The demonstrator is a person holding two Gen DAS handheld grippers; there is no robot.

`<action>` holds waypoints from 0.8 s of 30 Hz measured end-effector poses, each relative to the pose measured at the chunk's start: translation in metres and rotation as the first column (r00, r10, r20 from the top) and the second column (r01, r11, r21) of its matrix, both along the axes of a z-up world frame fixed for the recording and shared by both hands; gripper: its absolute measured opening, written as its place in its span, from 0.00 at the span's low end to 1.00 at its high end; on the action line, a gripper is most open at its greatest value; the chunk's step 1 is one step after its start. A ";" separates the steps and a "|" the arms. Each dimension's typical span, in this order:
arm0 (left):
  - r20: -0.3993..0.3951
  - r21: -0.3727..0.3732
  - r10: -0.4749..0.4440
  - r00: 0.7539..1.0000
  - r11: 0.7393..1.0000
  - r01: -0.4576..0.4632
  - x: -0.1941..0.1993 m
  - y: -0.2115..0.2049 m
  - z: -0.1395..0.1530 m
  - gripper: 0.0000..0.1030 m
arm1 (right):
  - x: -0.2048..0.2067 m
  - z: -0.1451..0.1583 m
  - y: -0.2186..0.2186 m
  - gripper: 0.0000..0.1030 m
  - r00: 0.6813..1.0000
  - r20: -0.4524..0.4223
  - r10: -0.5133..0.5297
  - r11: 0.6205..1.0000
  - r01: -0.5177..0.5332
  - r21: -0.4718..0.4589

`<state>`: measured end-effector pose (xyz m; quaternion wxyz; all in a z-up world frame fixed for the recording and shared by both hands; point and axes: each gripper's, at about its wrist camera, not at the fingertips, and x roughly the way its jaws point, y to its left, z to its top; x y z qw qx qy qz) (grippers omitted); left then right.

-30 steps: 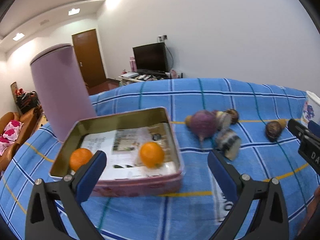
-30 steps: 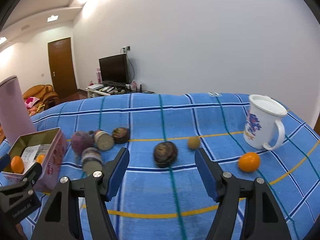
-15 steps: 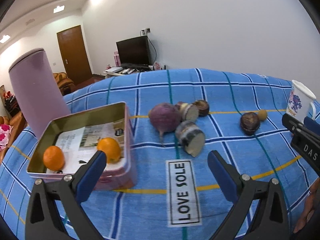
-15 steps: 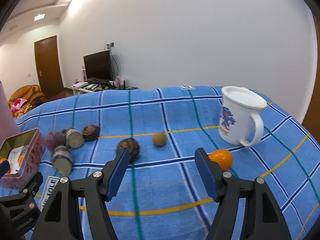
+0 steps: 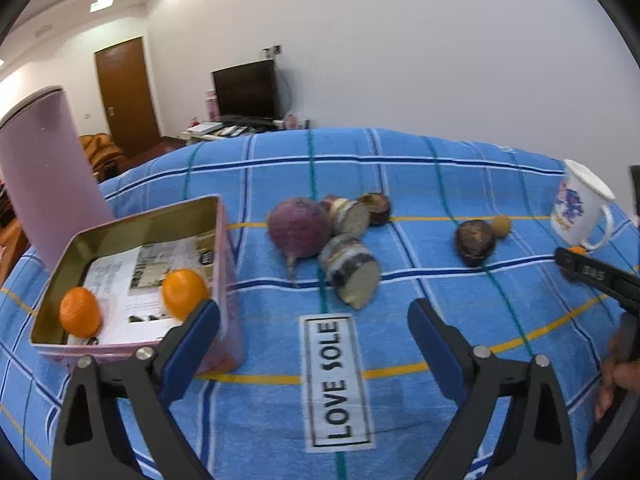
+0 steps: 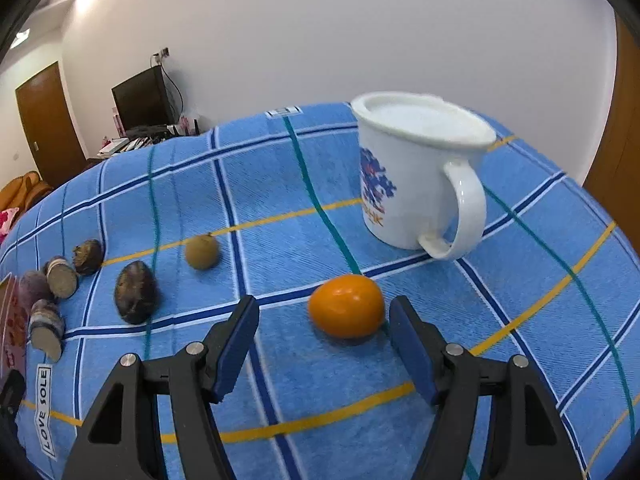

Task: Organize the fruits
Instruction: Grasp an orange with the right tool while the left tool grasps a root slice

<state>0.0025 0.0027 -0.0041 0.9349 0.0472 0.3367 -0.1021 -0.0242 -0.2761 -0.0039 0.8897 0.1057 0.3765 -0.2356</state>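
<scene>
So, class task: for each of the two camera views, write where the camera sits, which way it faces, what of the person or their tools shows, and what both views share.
Left wrist: sits on the left gripper, faces forward and down over the blue cloth at the tin holding two oranges; its open fingers, the right gripper's tip and a hand show.
Right wrist: sits on the right gripper, faces forward and down at the loose orange before the mug; its open fingers show.
Shared: cloth, mug, cut vegetables, "LOVE SOLE" label.

Bright ceiling lights, soft shadows, slight motion blur, fisheye-warped dark corners
</scene>
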 end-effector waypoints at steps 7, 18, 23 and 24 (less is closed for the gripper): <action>-0.019 -0.046 -0.037 0.999 0.998 0.036 0.009 -0.012 0.005 0.89 | 0.012 -0.012 -0.015 0.51 0.998 -0.042 0.036 0.997 -0.033 0.076; -0.149 0.075 0.103 0.983 0.993 -0.092 0.048 -0.056 -0.013 0.65 | 0.020 -0.013 -0.012 0.41 0.994 -0.077 0.076 0.997 -0.073 0.039; -0.205 0.089 0.156 0.966 0.986 -0.141 0.060 -0.063 -0.026 0.61 | 0.012 -0.010 -0.010 0.41 0.996 -0.046 0.079 0.995 -0.076 0.066; -0.215 0.089 0.159 0.964 0.986 -0.143 0.062 -0.064 -0.029 0.58 | 0.008 -0.008 -0.009 0.41 0.996 -0.027 0.085 0.994 -0.083 0.069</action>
